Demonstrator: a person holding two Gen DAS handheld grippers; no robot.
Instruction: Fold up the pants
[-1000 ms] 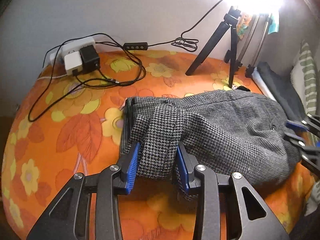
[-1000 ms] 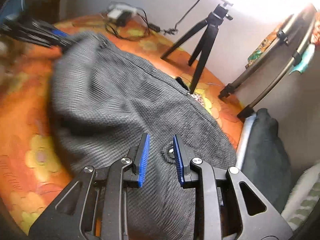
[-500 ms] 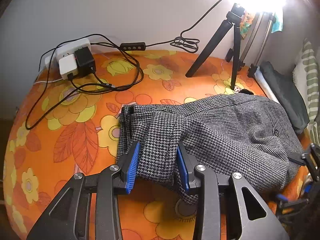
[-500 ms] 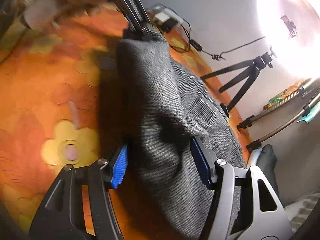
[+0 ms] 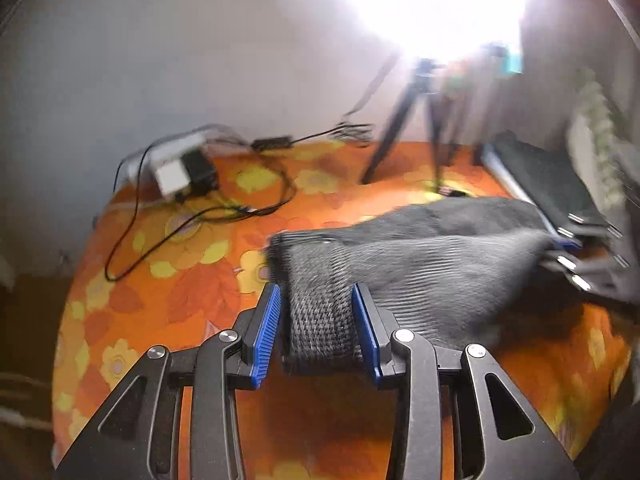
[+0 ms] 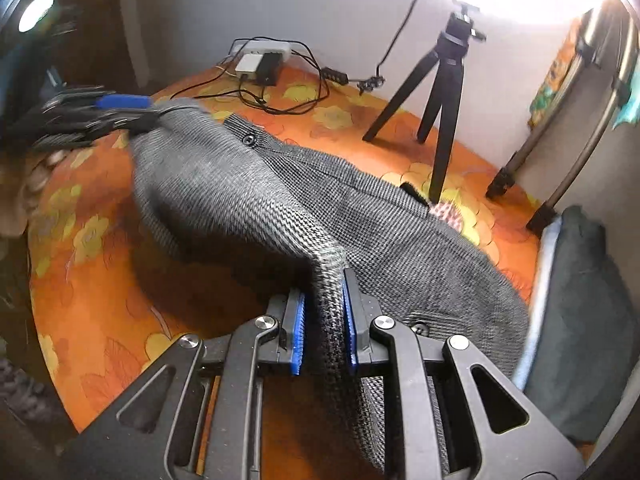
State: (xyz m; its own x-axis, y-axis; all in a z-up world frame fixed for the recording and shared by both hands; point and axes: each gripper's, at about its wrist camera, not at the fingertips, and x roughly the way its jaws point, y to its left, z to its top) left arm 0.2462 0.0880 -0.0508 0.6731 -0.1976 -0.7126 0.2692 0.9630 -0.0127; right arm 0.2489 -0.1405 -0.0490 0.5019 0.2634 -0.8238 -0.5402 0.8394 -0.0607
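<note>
Grey houndstooth pants [image 5: 420,264] lie on an orange flowered table [image 5: 192,292]. My left gripper [image 5: 318,324] is shut on a bunched fold at one end of the pants and holds it above the table. My right gripper [image 6: 323,324] is shut on the near edge of the pants [image 6: 248,196] at the other end, also raised. The cloth hangs between the two grippers. The left gripper shows at the far left of the right wrist view [image 6: 100,114]. The right gripper shows blurred at the right edge of the left wrist view [image 5: 580,264].
A black tripod [image 6: 440,92] stands at the back. A white power strip with plugs and black cables [image 6: 260,60] lies at the back left. Folded dark clothes [image 6: 580,320] lie at the right edge. A bright lamp glares above.
Both grippers have closed on the pants and lifted the near edge off the table. Before, both stood open around the cloth. The left view is now motion-blurred.
</note>
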